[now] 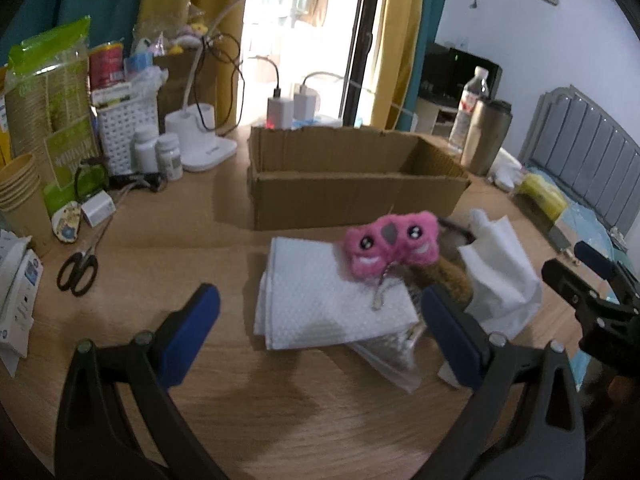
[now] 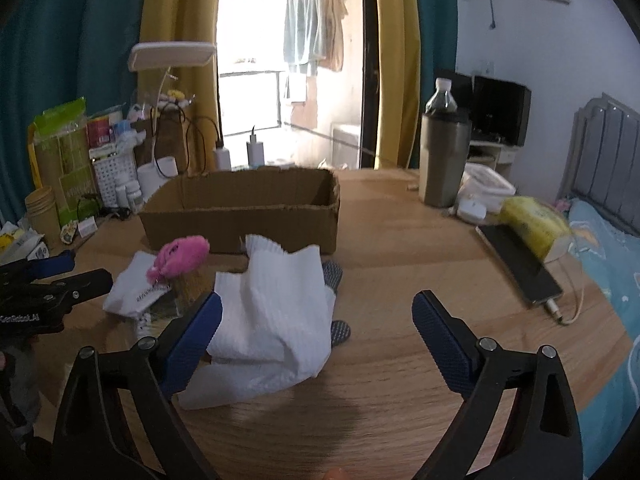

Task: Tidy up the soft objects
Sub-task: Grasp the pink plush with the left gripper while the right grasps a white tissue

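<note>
Left gripper [image 1: 320, 320] spread wide, gripping nothing, low in frame before folded white cloth [image 1: 320, 300]. Pink plush toy [image 1: 390, 244] atop cloth, centre. Right gripper [image 2: 316, 332] likewise spread around crumpled white tissue [image 2: 276, 312]. Cardboard box [image 1: 352, 176] behind, mid-frame; scissors [image 1: 78, 268] at left.

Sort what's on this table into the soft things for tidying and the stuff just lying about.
For the job: pink plush toy, folded white cloth, loose white cloth, cardboard box, seemingly the place to put them.

Lying about: scissors, desk lamp, steel tumbler, paper cups, pill bottles.
</note>
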A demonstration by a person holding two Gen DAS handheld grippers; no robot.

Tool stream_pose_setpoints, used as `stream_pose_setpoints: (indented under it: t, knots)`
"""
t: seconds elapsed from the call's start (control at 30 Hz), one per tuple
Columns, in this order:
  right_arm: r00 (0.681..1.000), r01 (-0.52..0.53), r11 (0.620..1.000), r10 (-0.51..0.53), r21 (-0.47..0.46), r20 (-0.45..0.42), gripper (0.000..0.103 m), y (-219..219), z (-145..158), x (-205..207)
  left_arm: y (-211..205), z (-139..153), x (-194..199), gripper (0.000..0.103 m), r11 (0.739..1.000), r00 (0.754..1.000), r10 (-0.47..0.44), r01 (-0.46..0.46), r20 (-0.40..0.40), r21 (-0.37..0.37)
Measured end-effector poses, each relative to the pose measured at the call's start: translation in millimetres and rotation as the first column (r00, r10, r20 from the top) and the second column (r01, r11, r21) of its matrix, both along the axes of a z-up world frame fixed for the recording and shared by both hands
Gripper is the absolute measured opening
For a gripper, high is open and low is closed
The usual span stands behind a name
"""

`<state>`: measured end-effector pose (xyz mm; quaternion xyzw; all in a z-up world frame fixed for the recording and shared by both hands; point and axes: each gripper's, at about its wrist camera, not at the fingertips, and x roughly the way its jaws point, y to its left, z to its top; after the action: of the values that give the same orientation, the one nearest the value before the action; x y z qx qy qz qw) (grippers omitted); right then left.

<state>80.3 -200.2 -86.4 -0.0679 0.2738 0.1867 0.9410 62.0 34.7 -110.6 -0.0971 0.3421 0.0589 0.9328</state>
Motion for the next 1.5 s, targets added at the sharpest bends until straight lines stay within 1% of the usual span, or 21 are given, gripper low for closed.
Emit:
stream_pose_setpoints:
  t: [0.1,0.17,0.33,0.4,0.43,0.47,0.5,0.53,0.57,0.63,0.7,0.77,1.0,1.17,1.23,1.27,1.3,1.33,1.37,1.5]
  knots:
    - [0.999,-0.009,1.000,0.009,0.005,-0.032,0.097,0.9,-6.3,5.3,2.1,-8.1,8.6,0.101,1.000,0.999,-0.008,0.008,-0.032,0.001]
    - [0.998,-0.018,1.000,0.019,0.010,-0.053,0.094,1.2,-9.2,8.8,3.4,-10.2,13.3,0.101,1.000,0.999,-0.018,0.017,-0.044,-0.008]
    - [0.995,-0.030,0.999,0.033,0.027,-0.093,0.089,0.2,-15.7,17.4,-2.5,-5.1,24.1,0.101,0.998,0.998,-0.061,0.061,-0.031,-0.007]
    - [0.992,-0.046,0.998,0.049,0.034,-0.113,0.082,0.9,-19.0,20.6,-5.8,-3.3,30.8,0.101,0.997,0.996,-0.081,0.081,-0.028,-0.019]
    - [0.991,-0.055,0.998,0.059,0.035,-0.120,0.075,1.6,-20.2,21.4,-8.0,-2.7,34.6,0.101,0.996,0.996,-0.087,0.087,-0.029,-0.016]
    - [0.990,-0.065,0.997,0.068,0.032,-0.126,0.065,3.0,-21.3,21.9,-10.3,-2.1,37.9,0.101,0.996,0.995,-0.093,0.092,-0.030,-0.013]
    - [0.988,-0.077,0.997,0.081,0.029,-0.135,0.058,4.2,-22.6,22.6,-11.8,-1.9,40.6,0.101,0.995,0.995,-0.097,0.097,-0.031,-0.014]
    - [0.986,-0.088,0.996,0.091,0.026,-0.143,0.043,4.9,-23.7,23.5,-13.4,-1.9,43.6,0.101,0.995,0.994,-0.101,0.101,-0.034,-0.013]
    - [0.984,-0.096,0.995,0.099,0.025,-0.145,0.031,4.9,-24.0,24.4,-15.4,-2.1,47.1,0.101,0.994,0.994,-0.106,0.105,-0.040,-0.012]
    - [0.985,-0.109,0.993,0.113,0.039,-0.130,0.022,1.8,-20.2,23.3,-17.9,-1.7,51.2,0.101,0.994,0.993,-0.113,0.113,-0.044,-0.010]
    - [0.987,-0.116,0.992,0.122,0.057,-0.104,0.018,-2.0,-12.2,22.3,-20.5,-1.1,54.0,0.101,0.993,0.992,-0.116,0.116,-0.047,-0.007]
    - [0.989,-0.121,0.990,0.127,0.079,-0.071,0.011,-7.3,-2.6,22.5,-22.1,-0.3,57.0,0.101,0.993,0.992,-0.118,0.118,-0.048,-0.006]
    - [0.992,-0.118,0.986,0.123,0.114,-0.034,0.008,-21.5,14.2,35.8,-29.3,2.2,69.9,0.101,0.993,0.992,-0.115,0.115,-0.051,-0.003]
    - [0.992,-0.117,0.986,0.123,0.116,-0.041,0.008,-28.4,11.5,47.2,-32.1,-1.2,82.2,0.101,0.994,0.991,-0.113,0.113,-0.072,-0.004]
    - [0.991,-0.118,0.986,0.123,0.116,-0.045,0.008,-29.5,9.7,50.1,-32.9,-4.5,87.1,0.099,0.993,0.989,-0.121,0.119,-0.087,-0.019]
    - [0.991,-0.119,0.986,0.125,0.115,-0.045,0.008,-29.7,9.4,51.5,-33.0,-7.1,89.7,0.095,0.992,0.987,-0.125,0.122,-0.098,-0.031]
    - [0.991,-0.119,0.986,0.125,0.115,-0.045,0.008,-29.8,9.2,52.1,-32.8,-8.9,91.4,0.083,0.991,0.986,-0.131,0.127,-0.106,-0.041]
    - [0.991,-0.120,0.986,0.126,0.115,-0.045,0.008,-30.0,9.5,53.1,-32.9,-11.0,93.3,0.074,0.990,0.984,-0.136,0.131,-0.118,-0.051]
    - [0.991,-0.122,0.986,0.128,0.112,-0.044,0.008,-29.9,9.9,53.7,-32.3,-13.9,95.5,0.070,0.989,0.981,-0.142,0.135,-0.131,-0.066]
    - [0.988,-0.138,0.985,0.145,0.105,-0.061,0.008,-29.0,6.4,56.0,-33.7,-15.7,96.8,0.065,0.987,0.979,-0.152,0.142,-0.134,-0.080]
